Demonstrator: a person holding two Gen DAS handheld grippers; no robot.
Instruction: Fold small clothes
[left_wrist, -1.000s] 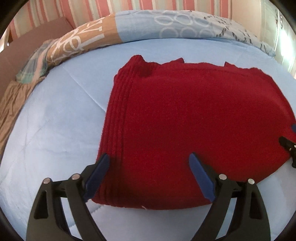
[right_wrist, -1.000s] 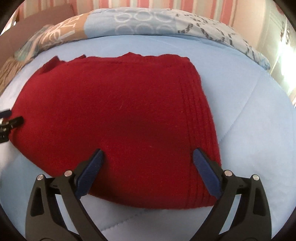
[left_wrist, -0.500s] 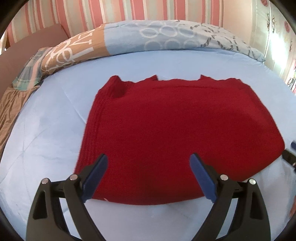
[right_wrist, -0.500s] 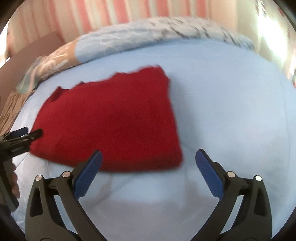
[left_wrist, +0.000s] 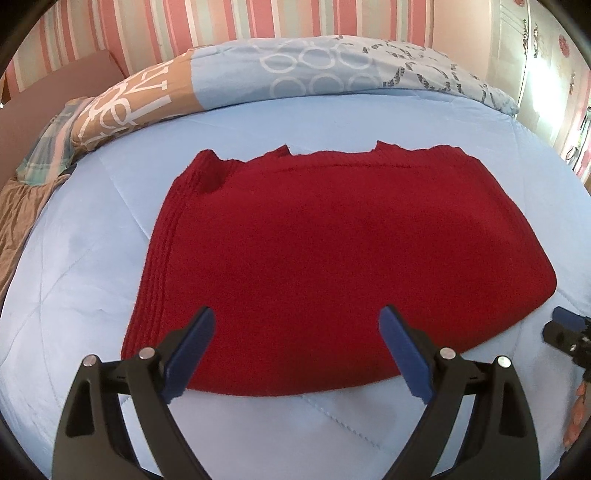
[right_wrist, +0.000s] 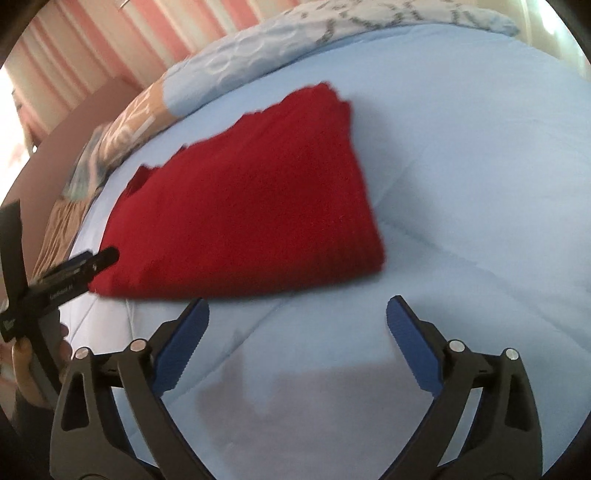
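Observation:
A red knitted garment lies folded flat on the light blue bedcover. My left gripper hovers open over the garment's near edge, nothing between its blue pads. In the right wrist view the same garment sits up and to the left, and my right gripper stands open over bare bedcover, clear of the cloth. The right gripper's tip shows at the right edge of the left wrist view. The left gripper, held by a hand, appears at the left edge of the right wrist view.
A patterned duvet is bunched along the far side of the bed, with a brown cloth at the left edge. A pink striped wall stands behind. A brown headboard is at the far left.
Both grippers have drawn back from the garment and stayed open. The right one swung to the right and rolled, so the garment now lies left of its fingers instead of under them.

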